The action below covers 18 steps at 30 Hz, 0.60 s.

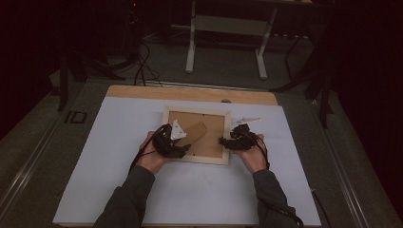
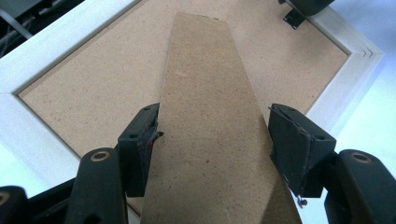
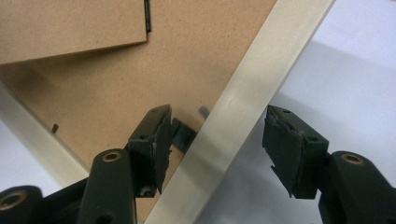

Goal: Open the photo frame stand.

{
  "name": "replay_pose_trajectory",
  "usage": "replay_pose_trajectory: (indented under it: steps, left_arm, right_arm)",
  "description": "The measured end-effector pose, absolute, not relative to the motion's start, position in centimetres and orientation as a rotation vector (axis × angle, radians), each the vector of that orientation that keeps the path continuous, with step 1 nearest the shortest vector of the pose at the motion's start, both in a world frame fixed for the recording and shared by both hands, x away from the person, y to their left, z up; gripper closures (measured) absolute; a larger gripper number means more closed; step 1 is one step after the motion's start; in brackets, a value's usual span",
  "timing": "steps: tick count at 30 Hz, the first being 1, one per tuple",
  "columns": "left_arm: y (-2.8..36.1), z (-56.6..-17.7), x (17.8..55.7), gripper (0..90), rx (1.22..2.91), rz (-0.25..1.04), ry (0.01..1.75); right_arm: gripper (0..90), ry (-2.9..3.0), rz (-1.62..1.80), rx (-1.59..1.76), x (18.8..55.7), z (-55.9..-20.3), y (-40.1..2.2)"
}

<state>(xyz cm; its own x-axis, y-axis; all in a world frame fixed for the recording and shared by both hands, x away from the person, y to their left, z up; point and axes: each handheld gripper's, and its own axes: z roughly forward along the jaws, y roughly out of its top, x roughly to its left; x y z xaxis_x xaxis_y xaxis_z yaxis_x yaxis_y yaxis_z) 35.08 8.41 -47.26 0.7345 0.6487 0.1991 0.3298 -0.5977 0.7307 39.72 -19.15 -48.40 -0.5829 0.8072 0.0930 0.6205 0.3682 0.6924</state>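
Light, stiff frame (image 1: 196, 135) face-down mid-table, best pinched at its rail; thin stand (image 2: 212, 121) flexes, likely fragile at the hinge; left gripper (image 2: 212, 140) open astride it, right gripper (image 3: 215, 140) open astride the rail.

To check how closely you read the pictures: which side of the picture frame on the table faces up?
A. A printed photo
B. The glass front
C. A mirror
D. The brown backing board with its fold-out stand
D: the picture frame lies face down, so its brown backing board and the fold-out stand on it show between the pale borders.
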Motion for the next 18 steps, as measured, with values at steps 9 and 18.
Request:
replay_pose_trajectory:
  steps: [9, 18]
  left_arm:
    - [8.35, -47.64, 35.6, 38.9, 2.238, 0.615, 0.742]
    - [7.76, -47.34, 35.43, 38.9, 2.236, 0.688, 0.708]
  right_arm:
    - [41.9, 2.368, 1.037, 1.256, 39.94, -48.17, -18.9]
    - [42.0, 2.347, 1.046, 1.258, 40.32, -47.46, -19.0]
